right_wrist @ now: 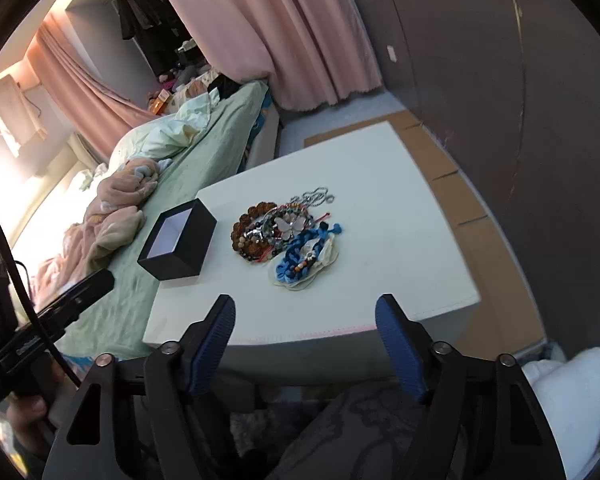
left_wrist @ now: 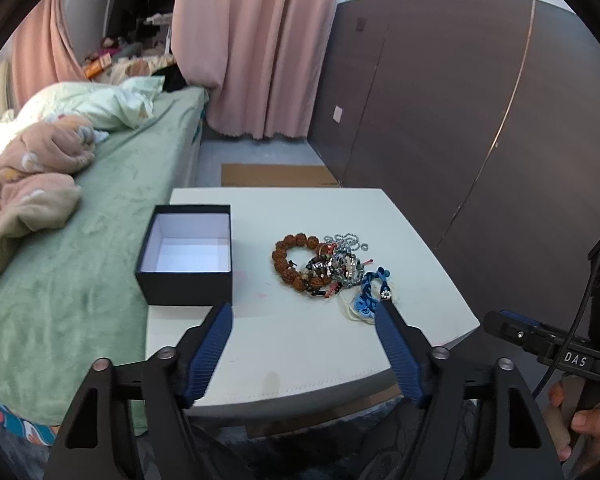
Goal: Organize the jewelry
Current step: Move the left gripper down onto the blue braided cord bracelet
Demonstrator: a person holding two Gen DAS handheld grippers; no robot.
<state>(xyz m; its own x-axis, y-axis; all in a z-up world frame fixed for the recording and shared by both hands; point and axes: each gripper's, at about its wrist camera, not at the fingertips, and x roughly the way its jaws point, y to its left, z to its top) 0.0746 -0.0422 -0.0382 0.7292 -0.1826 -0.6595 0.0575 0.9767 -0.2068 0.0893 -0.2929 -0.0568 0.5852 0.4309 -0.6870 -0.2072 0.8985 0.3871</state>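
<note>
A heap of jewelry (left_wrist: 328, 268) lies on the white table (left_wrist: 300, 352): a brown bead bracelet (left_wrist: 290, 258), a silver ball chain (left_wrist: 346, 239), and a blue braided cord (left_wrist: 370, 292). An open black box (left_wrist: 188, 256) with a white, empty inside stands to its left. My left gripper (left_wrist: 304, 310) is open and empty above the table's near part, just short of the heap. In the right wrist view the heap (right_wrist: 288, 232) and box (right_wrist: 178, 238) lie ahead; my right gripper (right_wrist: 305, 304) is open and empty over the table's near edge.
A bed with a green sheet (left_wrist: 80, 280) and rumpled pink blanket (left_wrist: 28, 176) runs along the table's left. A dark panelled wall (left_wrist: 460, 120) is on the right, pink curtains (left_wrist: 256, 48) behind. Cardboard (right_wrist: 480, 240) lies on the floor beside the table.
</note>
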